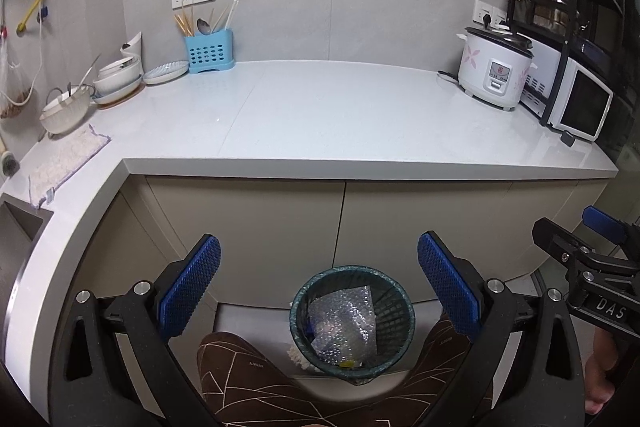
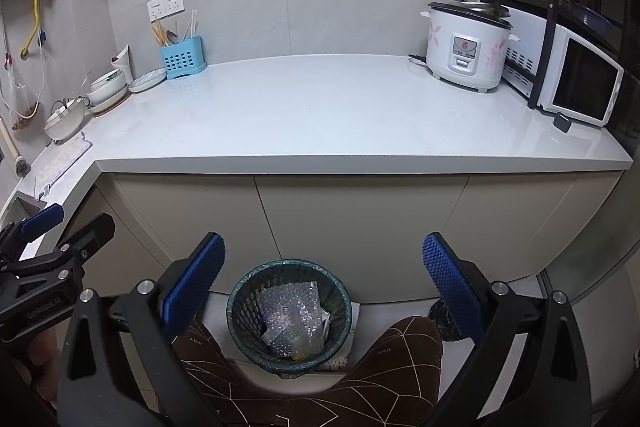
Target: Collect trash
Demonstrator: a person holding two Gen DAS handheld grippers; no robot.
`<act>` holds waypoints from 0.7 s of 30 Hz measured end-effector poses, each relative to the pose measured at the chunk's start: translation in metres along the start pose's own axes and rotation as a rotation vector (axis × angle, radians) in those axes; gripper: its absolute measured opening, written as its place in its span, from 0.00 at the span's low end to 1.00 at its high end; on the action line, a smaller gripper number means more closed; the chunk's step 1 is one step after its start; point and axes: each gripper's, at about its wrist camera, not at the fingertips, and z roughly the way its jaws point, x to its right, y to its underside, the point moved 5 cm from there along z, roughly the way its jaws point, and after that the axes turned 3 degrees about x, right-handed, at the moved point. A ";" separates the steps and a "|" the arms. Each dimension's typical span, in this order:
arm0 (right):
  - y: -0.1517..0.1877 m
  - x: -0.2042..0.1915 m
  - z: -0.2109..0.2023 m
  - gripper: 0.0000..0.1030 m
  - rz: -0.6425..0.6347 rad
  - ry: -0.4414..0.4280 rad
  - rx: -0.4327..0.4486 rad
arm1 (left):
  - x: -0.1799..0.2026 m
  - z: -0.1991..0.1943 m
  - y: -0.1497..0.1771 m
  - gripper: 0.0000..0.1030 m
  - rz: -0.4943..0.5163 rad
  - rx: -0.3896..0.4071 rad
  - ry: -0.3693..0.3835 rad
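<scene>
Left gripper (image 1: pixel 319 283): jaws spread wide, blue pads far apart, nothing between them, touching nothing. It hangs in front of the cabinet doors, below the countertop (image 1: pixel 320 115) edge.

Right gripper (image 2: pixel 324 283): same stance, jaws wide apart and empty. It hangs level with the left one; each shows at the edge of the other's wrist view, side by side and apart.

Trash bin (image 1: pixel 352 321): round dark mesh basket with a greenish liner folded over the rim, standing on the floor against the cabinet base, between the person's knees in brown patterned trousers (image 2: pixel 384 367). In both wrist views it sits in the gap between the spread fingers, lower down and not touched.

Inside the bin: a crumpled sheet of bubble wrap (image 2: pixel 290 317) lies on top; a yellow scrap (image 1: pixel 347 363) shows at the bottom edge, and smaller bits beneath cannot be made out.

Countertop holds items only at its ends: rice cooker (image 2: pixel 466 47) and white oven (image 2: pixel 580 83) on the right; blue utensil holder (image 1: pixel 209 53), stacked bowls (image 1: pixel 120 77) and a cloth (image 1: pixel 66 159) on the left.
</scene>
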 end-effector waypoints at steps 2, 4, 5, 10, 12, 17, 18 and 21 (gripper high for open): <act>0.000 0.000 -0.001 0.93 0.002 -0.001 0.002 | 0.000 0.001 0.000 0.94 0.001 0.000 -0.003; 0.000 0.000 -0.001 0.93 0.002 0.000 0.002 | 0.001 0.001 0.000 0.94 0.002 -0.001 -0.004; 0.000 0.001 -0.001 0.93 0.004 -0.001 0.001 | 0.000 0.001 0.000 0.94 0.003 -0.001 -0.003; 0.001 0.000 -0.001 0.93 0.007 -0.004 -0.001 | -0.002 0.000 0.000 0.94 0.002 0.004 -0.005; 0.001 -0.001 -0.001 0.93 0.007 -0.004 -0.002 | -0.003 0.001 0.000 0.94 0.004 0.005 -0.004; 0.002 -0.002 -0.002 0.93 0.003 -0.004 0.000 | -0.006 0.002 -0.001 0.94 0.004 0.002 -0.003; 0.002 -0.002 -0.002 0.93 0.003 -0.005 0.001 | -0.006 0.002 -0.001 0.94 0.004 0.002 -0.004; 0.002 -0.002 -0.002 0.93 0.003 -0.004 0.001 | -0.006 0.002 -0.001 0.94 0.005 0.004 -0.005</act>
